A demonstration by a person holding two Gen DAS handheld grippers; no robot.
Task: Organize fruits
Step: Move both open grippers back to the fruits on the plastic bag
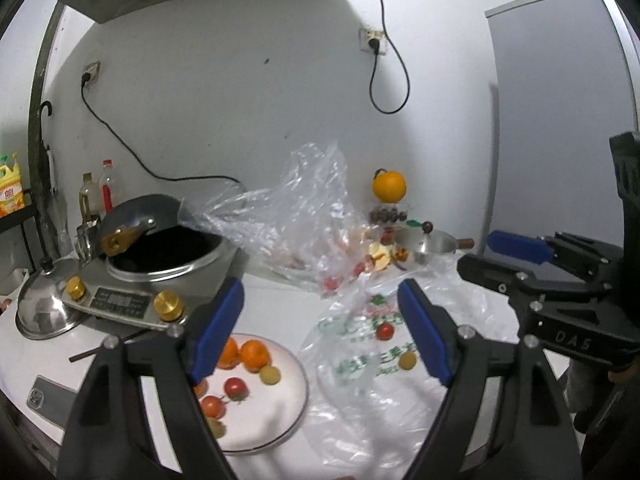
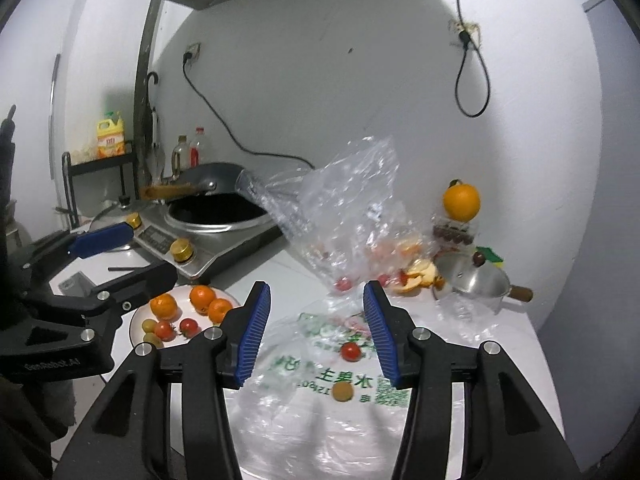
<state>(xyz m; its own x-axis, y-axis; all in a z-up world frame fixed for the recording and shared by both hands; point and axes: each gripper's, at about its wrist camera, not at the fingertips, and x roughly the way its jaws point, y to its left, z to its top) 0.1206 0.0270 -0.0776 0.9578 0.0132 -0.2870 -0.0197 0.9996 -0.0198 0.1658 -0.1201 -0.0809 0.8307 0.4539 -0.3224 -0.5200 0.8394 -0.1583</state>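
White bench [image 2: 280, 268] against grey wall, plate [image 2: 138, 316] of oranges and tomatoes lower left, printed bag [image 2: 304, 364] centre, left gripper [image 1: 320, 332] and right gripper [image 2: 316, 328] fingers wide apart, empty.

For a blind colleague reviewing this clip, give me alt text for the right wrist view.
The open right gripper hovers over a printed plastic bag holding a red cherry tomato. Left sits a plate of fruit.

Oranges [image 2: 200, 300] and tomatoes [image 2: 176, 328] on plate [image 2: 138, 316], two fruits [image 2: 351, 351] on bag [image 2: 320, 420]
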